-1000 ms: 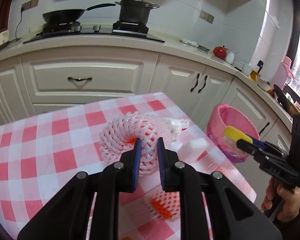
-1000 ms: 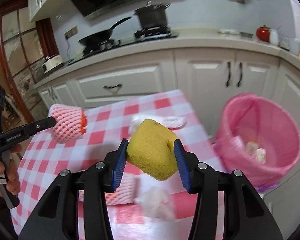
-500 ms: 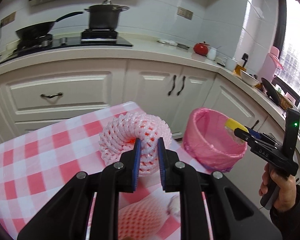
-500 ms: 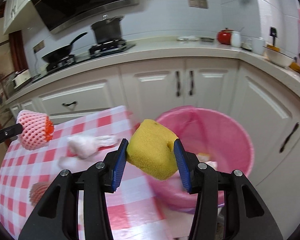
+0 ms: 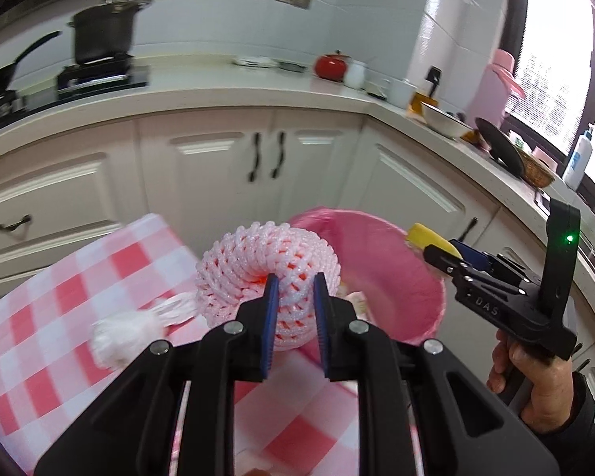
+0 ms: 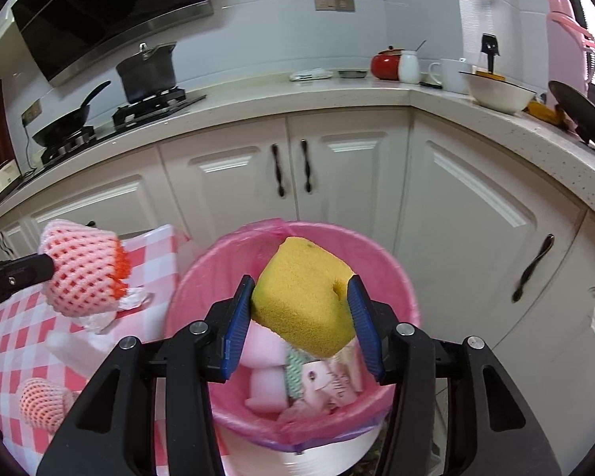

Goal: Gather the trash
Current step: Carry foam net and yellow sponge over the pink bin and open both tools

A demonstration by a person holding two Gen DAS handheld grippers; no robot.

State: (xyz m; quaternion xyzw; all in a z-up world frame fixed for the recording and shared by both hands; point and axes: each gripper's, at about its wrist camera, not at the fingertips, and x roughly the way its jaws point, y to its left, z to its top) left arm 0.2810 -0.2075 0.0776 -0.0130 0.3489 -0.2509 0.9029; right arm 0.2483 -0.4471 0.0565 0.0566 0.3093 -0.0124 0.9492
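Right gripper (image 6: 302, 319) is clamping sponge (image 6: 303, 297) directly over bin (image 6: 392, 293), positioned for dropping. Left gripper (image 5: 295, 325) is pinching foam net (image 5: 267, 273) above table (image 5: 39, 357) edge beside bin, likely waiting its turn.

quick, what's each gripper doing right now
Left gripper: jaws shut on the foam fruit net.
Right gripper: jaws shut on the yellow sponge.

"DAS" on right gripper (image 5: 436, 246) body
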